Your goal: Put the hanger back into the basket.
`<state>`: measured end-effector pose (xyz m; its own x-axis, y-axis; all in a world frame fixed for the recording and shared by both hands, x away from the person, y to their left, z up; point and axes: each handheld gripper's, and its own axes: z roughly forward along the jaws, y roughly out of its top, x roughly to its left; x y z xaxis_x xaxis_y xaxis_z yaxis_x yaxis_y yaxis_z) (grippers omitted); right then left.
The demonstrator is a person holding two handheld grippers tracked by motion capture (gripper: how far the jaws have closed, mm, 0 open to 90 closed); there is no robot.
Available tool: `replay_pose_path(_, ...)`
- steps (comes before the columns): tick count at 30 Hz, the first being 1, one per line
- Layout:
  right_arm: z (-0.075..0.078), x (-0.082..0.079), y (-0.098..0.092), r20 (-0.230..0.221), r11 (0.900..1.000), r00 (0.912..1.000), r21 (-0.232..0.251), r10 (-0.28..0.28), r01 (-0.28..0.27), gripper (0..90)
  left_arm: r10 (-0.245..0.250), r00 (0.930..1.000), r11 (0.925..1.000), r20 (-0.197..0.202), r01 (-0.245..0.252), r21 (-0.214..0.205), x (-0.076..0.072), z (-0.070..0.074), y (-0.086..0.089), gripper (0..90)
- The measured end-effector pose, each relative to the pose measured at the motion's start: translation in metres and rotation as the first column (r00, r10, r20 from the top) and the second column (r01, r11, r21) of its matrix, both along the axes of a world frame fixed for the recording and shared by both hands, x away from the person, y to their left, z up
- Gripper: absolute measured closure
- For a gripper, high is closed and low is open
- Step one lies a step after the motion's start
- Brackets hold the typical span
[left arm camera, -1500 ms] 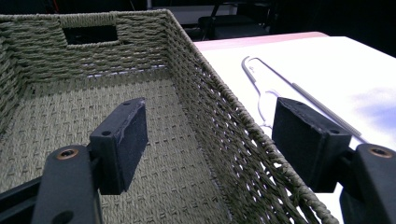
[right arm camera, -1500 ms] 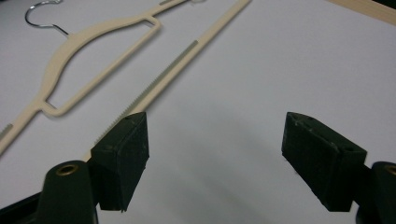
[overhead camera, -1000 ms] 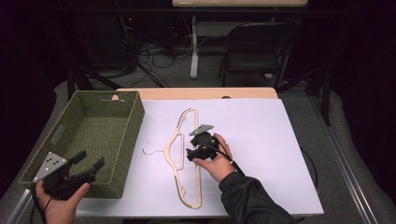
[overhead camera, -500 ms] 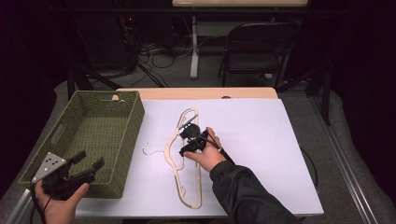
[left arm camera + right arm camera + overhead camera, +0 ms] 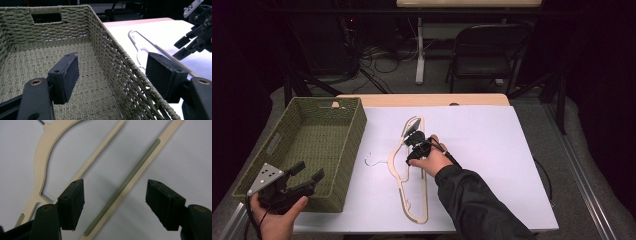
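A pale wooden hanger (image 5: 402, 192) with a wire hook lies flat on the white table top (image 5: 492, 165). My right gripper (image 5: 411, 147) hovers low over its upper half, open. In the right gripper view the hanger's ribbed bar (image 5: 140, 162) runs diagonally between the open right gripper (image 5: 115, 202) jaws, untouched. My left gripper (image 5: 310, 171) is held at the near corner of a green woven basket (image 5: 357, 130), open and holding nothing. The left gripper (image 5: 113, 75) view looks into the basket (image 5: 117, 47), with the hanger (image 5: 165, 53) and the right gripper (image 5: 182, 48) beyond.
The basket takes up the table's left side and nothing lies in it. A bare wooden strip (image 5: 422, 100) runs along the table's far edge. Behind it stand a folding chair (image 5: 484, 55) and floor cables. White surface lies open right of the hanger.
My right gripper has shifted left and a little farther away, from beside the hanger to over its bar. The left gripper and the basket have stayed put.
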<state>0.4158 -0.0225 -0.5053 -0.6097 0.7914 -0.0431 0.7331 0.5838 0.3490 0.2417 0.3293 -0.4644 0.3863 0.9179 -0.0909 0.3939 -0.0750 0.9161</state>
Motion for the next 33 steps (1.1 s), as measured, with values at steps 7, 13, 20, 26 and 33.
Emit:
replay_pose_path(7, 0.001, 0.004, -0.003, -0.047, 0.9981, 0.9984, -0.054, -0.032, 0.029, 35.3, 0.004, 1.0, 1.0, 0.003, -0.004, -0.007, 0.0, 0.0, 0.001, 27.3)
replay_pose_path(13, -0.004, 0.005, -0.006, -0.04, 0.9987, 0.9979, -0.006, -0.05, 0.05, 41.1, 0.002, 1.0, 1.0, 0.003, -0.002, -0.006, 0.0, 0.0, 0.001, 27.8)
replay_pose_path(20, -0.005, 0.007, -0.007, -0.091, 0.9972, 0.9939, -0.048, -0.062, 0.058, 45.3, -0.001, 1.0, 1.0, 0.004, 0.001, -0.004, 0.0, 0.0, 0.0, 28.0)
replay_pose_path(26, -0.011, 0.005, -0.006, -0.097, 0.9977, 0.9932, -0.03, -0.064, 0.061, 47.5, 0.007, 1.0, 0.9999, 0.004, -0.007, -0.009, 0.0, 0.0, 0.001, 28.1)
replay_pose_path(33, -0.014, 0.005, -0.005, -0.128, 0.9971, 0.9896, -0.045, -0.066, 0.061, 50.2, 0.005, 1.0, 1.0, 0.007, -0.005, -0.007, 0.0, 0.0, 0.001, 28.3)
